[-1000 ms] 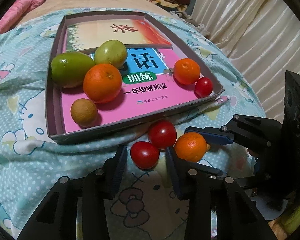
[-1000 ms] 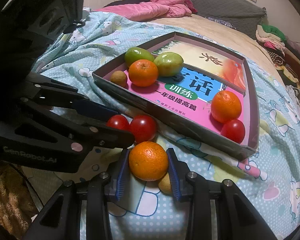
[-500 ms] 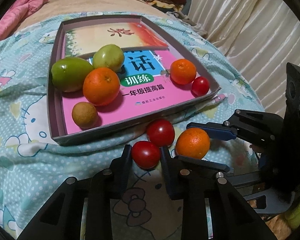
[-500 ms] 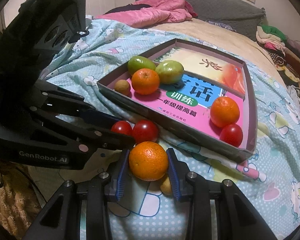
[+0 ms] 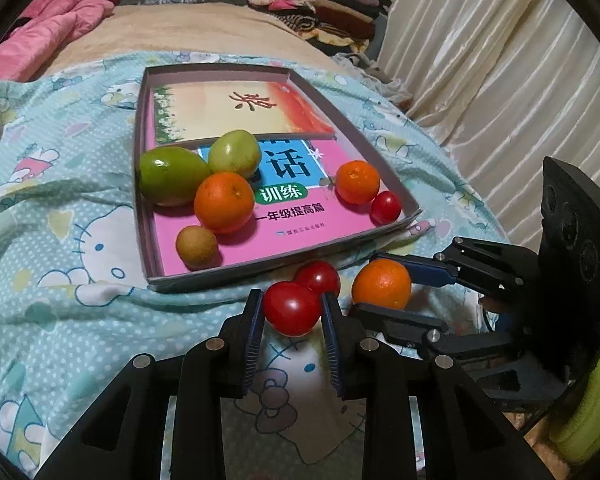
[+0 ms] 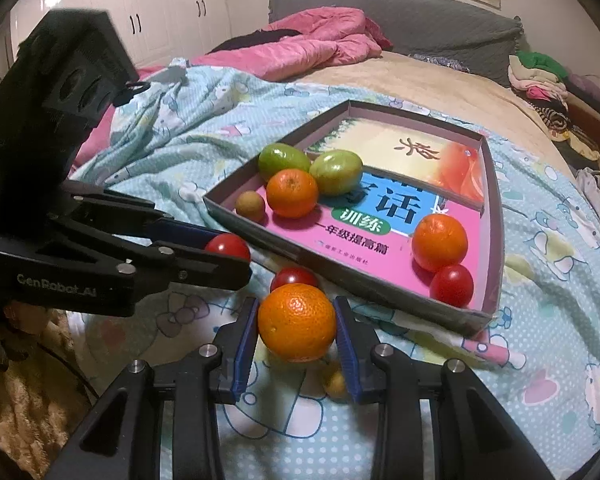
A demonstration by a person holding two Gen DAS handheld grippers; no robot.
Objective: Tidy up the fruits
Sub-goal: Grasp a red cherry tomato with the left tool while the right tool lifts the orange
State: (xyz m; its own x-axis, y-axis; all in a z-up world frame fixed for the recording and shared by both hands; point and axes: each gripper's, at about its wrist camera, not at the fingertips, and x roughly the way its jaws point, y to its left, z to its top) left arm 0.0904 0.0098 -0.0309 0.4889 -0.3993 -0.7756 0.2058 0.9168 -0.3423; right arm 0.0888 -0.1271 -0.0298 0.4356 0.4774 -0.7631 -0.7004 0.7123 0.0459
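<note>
- The left hand-held gripper [image 5: 292, 312] is clamping a small tomato [image 5: 291, 309] across its middle, both blue pads touching the skin; the fruit is sitting just in front of the near wall of the box [image 5: 236, 276] on the bed.
- The right hand-held gripper [image 6: 297, 322] is clamping an orange [image 6: 297, 322] the same way, pads on opposite sides at the widest part.
- Judgement: the tomato is handling as light, smooth and thin-skinned, so it is likely to slip or split under a hard squeeze; a gentle hold at the widest girth looks right.
- Judgement: the orange is firmer and its pitted rind is giving the pads more bite; it looks heavier, so a centred hold is mattering more.
- A second tomato [image 5: 318, 278] is lying just behind the gripped one, apparently touching it.
- The blanket [image 5: 60, 240] under the fruit is soft and uneven, so loose fruit may be rolling when nudged.
- The box is already holding two green fruits, two oranges, one tomato and a small brown fruit [image 5: 197, 246], resting on books.
- Hard to make out: a small yellowish fruit [image 6: 335, 385] is mostly hidden under the orange and right pad.
- I cannot tell whether either gripped fruit is clear of the blanket.
- The left view is showing the right tool only from the side.
</note>
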